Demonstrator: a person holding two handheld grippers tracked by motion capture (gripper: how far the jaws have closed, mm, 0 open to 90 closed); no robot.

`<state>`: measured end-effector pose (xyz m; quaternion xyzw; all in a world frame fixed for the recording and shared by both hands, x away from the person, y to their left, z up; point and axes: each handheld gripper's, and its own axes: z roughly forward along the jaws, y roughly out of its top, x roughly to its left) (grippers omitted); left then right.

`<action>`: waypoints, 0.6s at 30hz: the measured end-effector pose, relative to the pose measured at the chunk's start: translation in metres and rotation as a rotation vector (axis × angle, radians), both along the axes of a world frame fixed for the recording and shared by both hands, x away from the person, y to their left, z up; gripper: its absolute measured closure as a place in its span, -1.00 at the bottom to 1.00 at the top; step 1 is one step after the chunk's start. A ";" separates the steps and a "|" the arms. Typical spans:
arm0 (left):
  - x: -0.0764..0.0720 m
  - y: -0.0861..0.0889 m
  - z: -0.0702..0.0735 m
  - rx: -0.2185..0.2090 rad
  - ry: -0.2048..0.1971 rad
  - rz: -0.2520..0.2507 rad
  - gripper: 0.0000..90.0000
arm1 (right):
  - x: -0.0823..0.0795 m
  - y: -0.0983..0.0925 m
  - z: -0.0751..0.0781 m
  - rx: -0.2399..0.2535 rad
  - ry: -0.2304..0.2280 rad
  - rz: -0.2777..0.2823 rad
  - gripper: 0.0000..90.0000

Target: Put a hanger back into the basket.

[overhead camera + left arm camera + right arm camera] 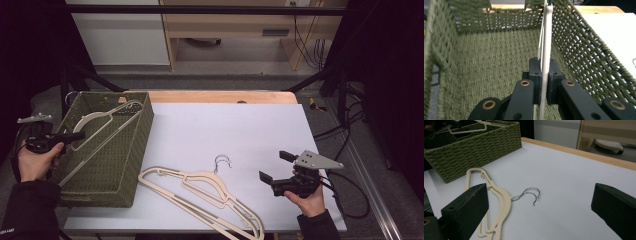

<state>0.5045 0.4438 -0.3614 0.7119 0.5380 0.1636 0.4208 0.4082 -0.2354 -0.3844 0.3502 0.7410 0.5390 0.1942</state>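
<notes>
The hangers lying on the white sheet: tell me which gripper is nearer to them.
Right. The right gripper hovers open just right of the hangers on the sheet, near their metal hooks. The left gripper is over the green basket, holding another hanger.

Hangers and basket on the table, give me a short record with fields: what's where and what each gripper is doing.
basket: green woven basket at the table's left side
hanger in basket: one cream hanger inside, tilted
left gripper: left gripper shut on that hanger's bar, over the basket
hangers on table: two cream hangers stacked flat on the white table, wire hooks side by side
right gripper: right gripper open, holding nothing, facing the hooks
</notes>
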 end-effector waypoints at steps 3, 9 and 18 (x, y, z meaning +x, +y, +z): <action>0.002 -0.001 -0.006 -0.007 0.023 0.007 0.88 | 0.000 0.001 0.000 0.000 0.003 -0.001 -0.96; 0.009 -0.003 -0.014 -0.024 0.066 0.023 0.86 | 0.000 0.001 0.000 0.004 0.001 -0.002 -0.96; 0.010 0.003 -0.019 0.003 0.082 0.096 0.83 | 0.000 0.001 0.000 -0.001 0.001 0.000 -0.95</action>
